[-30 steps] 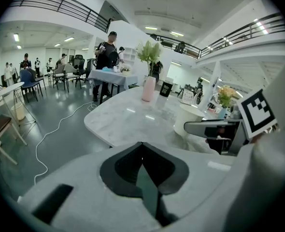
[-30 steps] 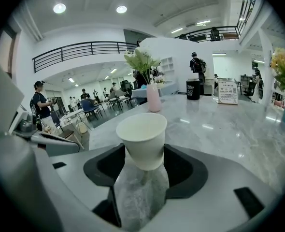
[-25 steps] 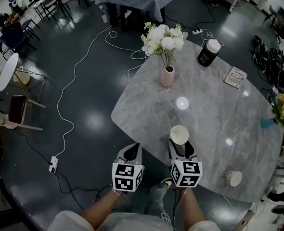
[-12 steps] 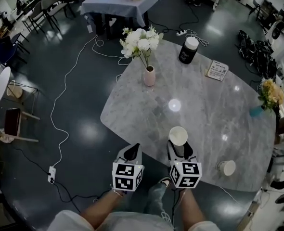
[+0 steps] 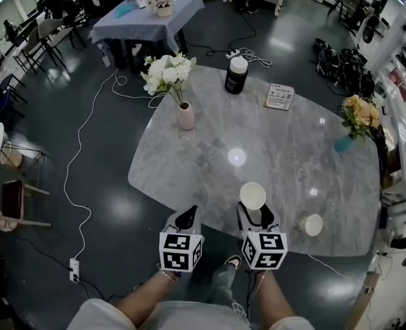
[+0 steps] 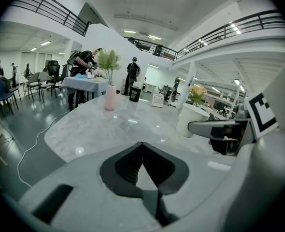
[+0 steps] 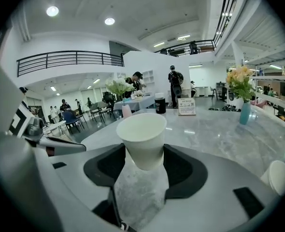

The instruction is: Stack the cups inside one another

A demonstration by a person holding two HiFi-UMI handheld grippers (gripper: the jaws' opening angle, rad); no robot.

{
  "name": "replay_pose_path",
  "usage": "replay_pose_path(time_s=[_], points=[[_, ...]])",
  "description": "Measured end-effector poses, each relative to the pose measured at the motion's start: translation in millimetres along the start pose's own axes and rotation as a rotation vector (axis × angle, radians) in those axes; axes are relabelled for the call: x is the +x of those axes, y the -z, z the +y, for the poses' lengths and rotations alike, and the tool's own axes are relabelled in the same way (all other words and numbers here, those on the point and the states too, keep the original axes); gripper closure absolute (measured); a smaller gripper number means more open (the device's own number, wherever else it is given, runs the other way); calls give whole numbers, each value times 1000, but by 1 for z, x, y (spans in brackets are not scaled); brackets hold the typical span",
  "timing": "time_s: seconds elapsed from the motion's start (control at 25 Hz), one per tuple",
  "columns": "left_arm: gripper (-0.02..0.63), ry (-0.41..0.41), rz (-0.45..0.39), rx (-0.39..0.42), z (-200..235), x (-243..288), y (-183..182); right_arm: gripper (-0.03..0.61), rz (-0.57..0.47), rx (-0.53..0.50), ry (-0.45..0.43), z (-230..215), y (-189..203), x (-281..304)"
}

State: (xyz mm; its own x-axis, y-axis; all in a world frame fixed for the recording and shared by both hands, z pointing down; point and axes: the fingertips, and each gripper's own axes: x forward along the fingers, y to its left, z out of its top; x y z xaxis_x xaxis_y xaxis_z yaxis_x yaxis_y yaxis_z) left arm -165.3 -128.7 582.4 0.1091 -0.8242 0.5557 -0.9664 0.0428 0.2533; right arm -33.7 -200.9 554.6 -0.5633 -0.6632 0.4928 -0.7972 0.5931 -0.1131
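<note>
A white paper cup (image 5: 253, 196) stands upright between the jaws of my right gripper (image 5: 253, 209), which is shut on its lower part just above the near edge of the marble table (image 5: 210, 157). In the right gripper view the held cup (image 7: 141, 138) fills the centre, mouth up. A second white cup (image 5: 310, 225) lies on its side on the table to the right, also visible as the cup (image 7: 279, 177) at the right edge. My left gripper (image 5: 188, 214) hangs off the table's near edge, shut and empty, its jaw tips touching (image 6: 142, 143).
Further back on the table stand a pink vase of white flowers (image 5: 185, 115), a black jar with a white lid (image 5: 236, 75), a card sign (image 5: 279, 96) and a teal vase of yellow flowers (image 5: 345, 141). A white cable and power strip (image 5: 74, 270) lie on the floor at left.
The head view has swung right: the table and vases slid left in the picture, and the lying cup now sits closer to my right gripper. Both grippers keep their hold and pose.
</note>
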Motion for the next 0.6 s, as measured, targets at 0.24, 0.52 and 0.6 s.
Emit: replay_pose_path(time_s=[0.24,0.52,0.6], points=[[617,77,1,48,-40,6,-5,333,-28,34,64,-24,-2,-32],[617,171,1,109,-90,11,-9,334,-54,73,143,-52,2,-70],[617,193,2,125,-103,13,-9,333,-64,82,163,-60,2,-80]])
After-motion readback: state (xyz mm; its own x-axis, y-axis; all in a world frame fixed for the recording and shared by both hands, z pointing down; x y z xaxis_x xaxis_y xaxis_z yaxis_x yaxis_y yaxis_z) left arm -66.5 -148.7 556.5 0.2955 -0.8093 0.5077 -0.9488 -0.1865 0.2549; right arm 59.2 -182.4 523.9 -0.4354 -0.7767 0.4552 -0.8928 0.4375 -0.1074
